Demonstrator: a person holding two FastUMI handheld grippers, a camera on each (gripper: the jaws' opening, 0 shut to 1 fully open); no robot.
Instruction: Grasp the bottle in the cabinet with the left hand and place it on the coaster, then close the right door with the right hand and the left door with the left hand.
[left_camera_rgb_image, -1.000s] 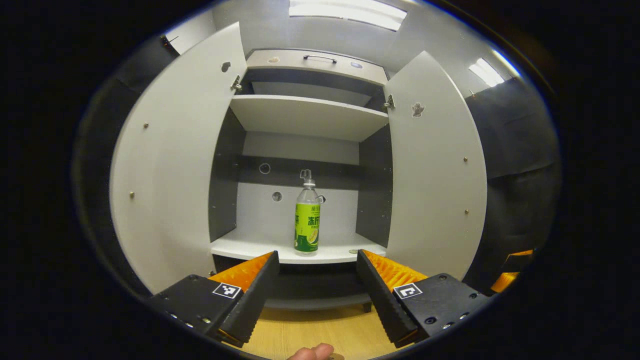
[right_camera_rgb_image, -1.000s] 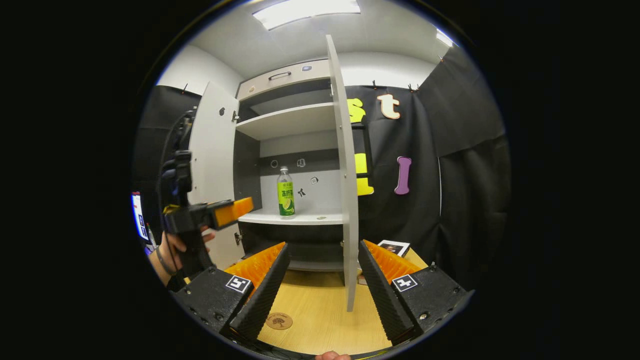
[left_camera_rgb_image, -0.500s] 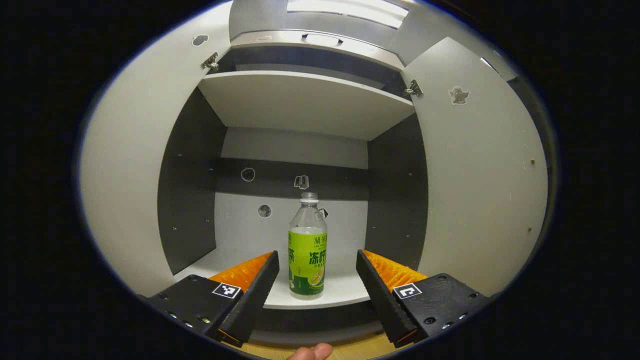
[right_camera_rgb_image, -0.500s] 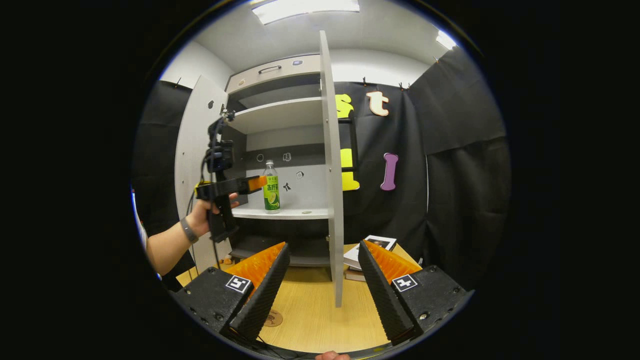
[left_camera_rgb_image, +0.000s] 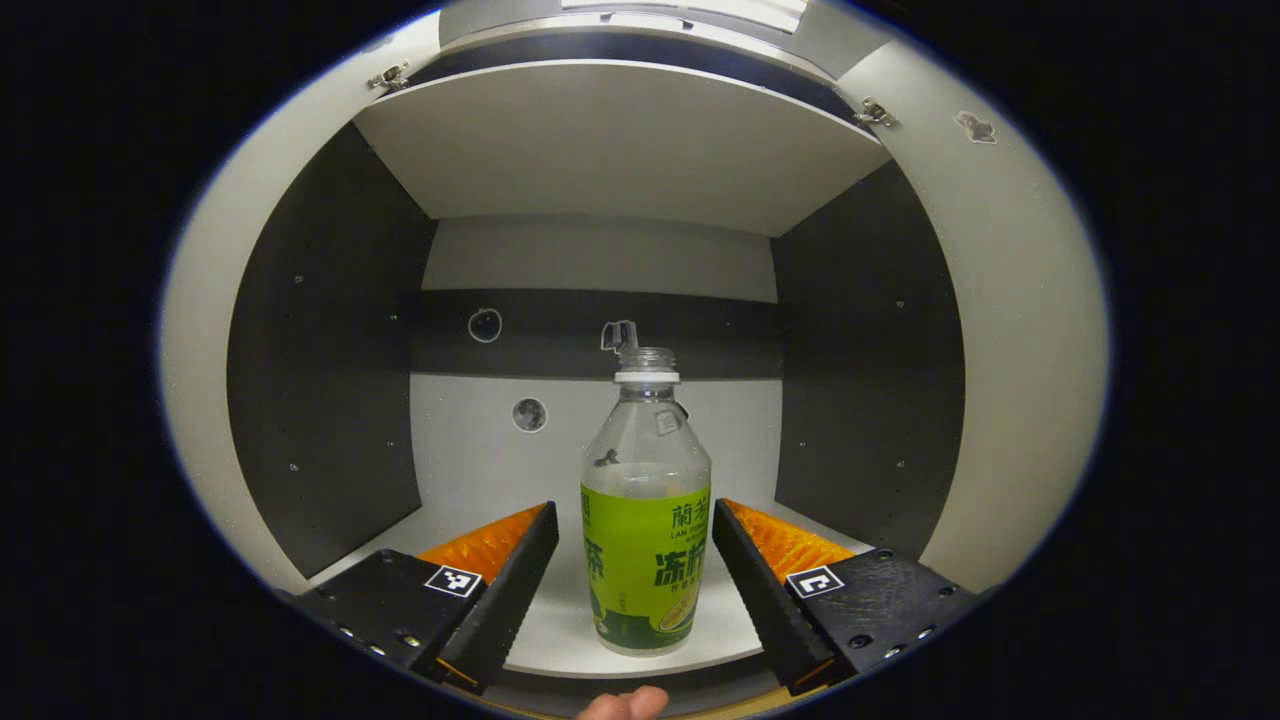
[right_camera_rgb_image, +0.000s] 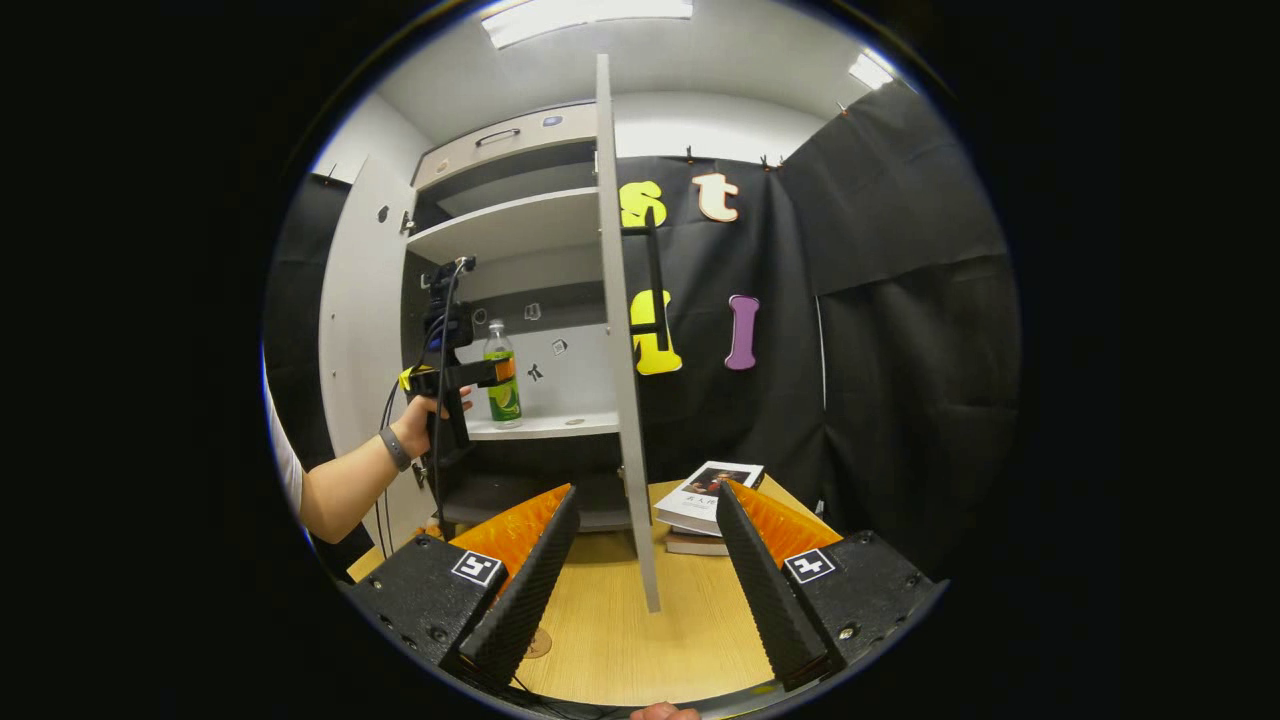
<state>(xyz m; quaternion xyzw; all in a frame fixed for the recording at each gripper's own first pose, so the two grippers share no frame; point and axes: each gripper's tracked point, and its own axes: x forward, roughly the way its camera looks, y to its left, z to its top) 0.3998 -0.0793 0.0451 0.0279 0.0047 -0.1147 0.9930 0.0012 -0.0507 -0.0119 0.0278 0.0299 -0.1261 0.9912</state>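
The bottle (left_camera_rgb_image: 645, 520) stands upright on the cabinet shelf (left_camera_rgb_image: 560, 640), between the fingers of the open left claw (left_camera_rgb_image: 632, 560). Best to center on the label, then squeeze evenly so it doesn't tip.

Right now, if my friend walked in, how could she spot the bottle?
Look at the big grey cabinet with both doors open. On its middle shelf stands the bottle, upright, between the left tool's spread orange fingers. It is clear on top with a bright green label.
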